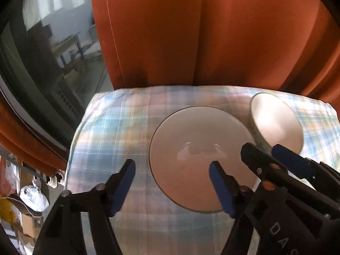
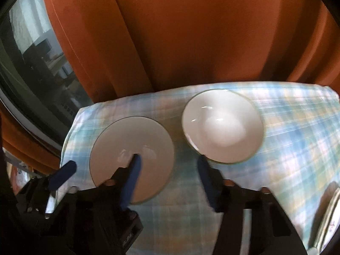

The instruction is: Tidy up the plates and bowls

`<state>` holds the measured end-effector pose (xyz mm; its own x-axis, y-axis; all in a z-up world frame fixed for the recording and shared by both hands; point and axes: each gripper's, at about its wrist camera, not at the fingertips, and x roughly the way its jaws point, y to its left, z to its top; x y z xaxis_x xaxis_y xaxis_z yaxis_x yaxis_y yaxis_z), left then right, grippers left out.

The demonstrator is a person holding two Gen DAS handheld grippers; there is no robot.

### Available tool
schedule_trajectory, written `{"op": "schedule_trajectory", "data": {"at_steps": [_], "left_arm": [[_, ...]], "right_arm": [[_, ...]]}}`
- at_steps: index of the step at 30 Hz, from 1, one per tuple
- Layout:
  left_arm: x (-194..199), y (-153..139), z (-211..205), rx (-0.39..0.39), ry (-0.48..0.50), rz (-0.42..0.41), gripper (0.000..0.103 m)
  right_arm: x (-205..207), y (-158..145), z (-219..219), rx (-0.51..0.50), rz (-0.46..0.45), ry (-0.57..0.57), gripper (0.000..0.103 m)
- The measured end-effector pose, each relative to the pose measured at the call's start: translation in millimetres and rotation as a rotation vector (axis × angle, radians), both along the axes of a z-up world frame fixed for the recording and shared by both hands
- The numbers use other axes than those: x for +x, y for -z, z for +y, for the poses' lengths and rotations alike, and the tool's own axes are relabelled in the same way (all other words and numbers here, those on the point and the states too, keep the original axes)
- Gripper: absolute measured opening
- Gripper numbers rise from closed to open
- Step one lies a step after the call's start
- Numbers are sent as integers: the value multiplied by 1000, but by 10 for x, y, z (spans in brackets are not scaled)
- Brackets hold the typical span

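A white plate (image 1: pixel 201 140) with a thin dark rim lies on the plaid tablecloth (image 1: pixel 119 127). A white bowl (image 1: pixel 276 123) stands just right of it. My left gripper (image 1: pixel 172 166) is open and low over the plate's left edge, one blue finger over the cloth and the other over the plate. My right gripper (image 1: pixel 262 149) is beside it at the bowl's near-left wall. In the right wrist view the right gripper (image 2: pixel 170 159) is open, spanning the gap between the plate (image 2: pixel 131 136) and the bowl (image 2: pixel 223 127). Its right fingertip is at the bowl's rim. Neither gripper holds anything.
An orange curtain (image 2: pixel 191 31) hangs right behind the table. A dark window (image 1: pixel 53 53) is at the left. The rim of another, patterned plate (image 2: pixel 331 210) shows at the near right edge. Boxes and foil clutter (image 1: pixel 31 199) lie below the table's left side.
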<state>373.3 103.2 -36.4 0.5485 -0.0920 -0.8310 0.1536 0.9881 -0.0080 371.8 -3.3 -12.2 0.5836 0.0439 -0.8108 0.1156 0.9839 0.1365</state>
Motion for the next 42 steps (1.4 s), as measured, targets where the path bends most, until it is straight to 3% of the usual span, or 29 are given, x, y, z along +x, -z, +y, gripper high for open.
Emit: {"op": "schedule_trajectory", "data": {"at_steps": [7,13,17,24,35,42], "left_arm": [[178,176,-2,-4,-8,34,47],[295,209,-47,8,-22,22,39],[371,216,-43,15,-32,12,37],[405,231,-31,23,-39,11,35],[288,189,1,29,-41,33,34],[167,-27,83,8,-50,2,34]], "right_arm": [[221,208,35,5,35,-7,36],[353,263,6,0,43,1,28],[420,265,6,-27,28,-4,21],[495,258,27,-40,21,-10,18],[441,290,33,-34,63,-5,19],[333,100,93,-51,37,-16,19]]}}
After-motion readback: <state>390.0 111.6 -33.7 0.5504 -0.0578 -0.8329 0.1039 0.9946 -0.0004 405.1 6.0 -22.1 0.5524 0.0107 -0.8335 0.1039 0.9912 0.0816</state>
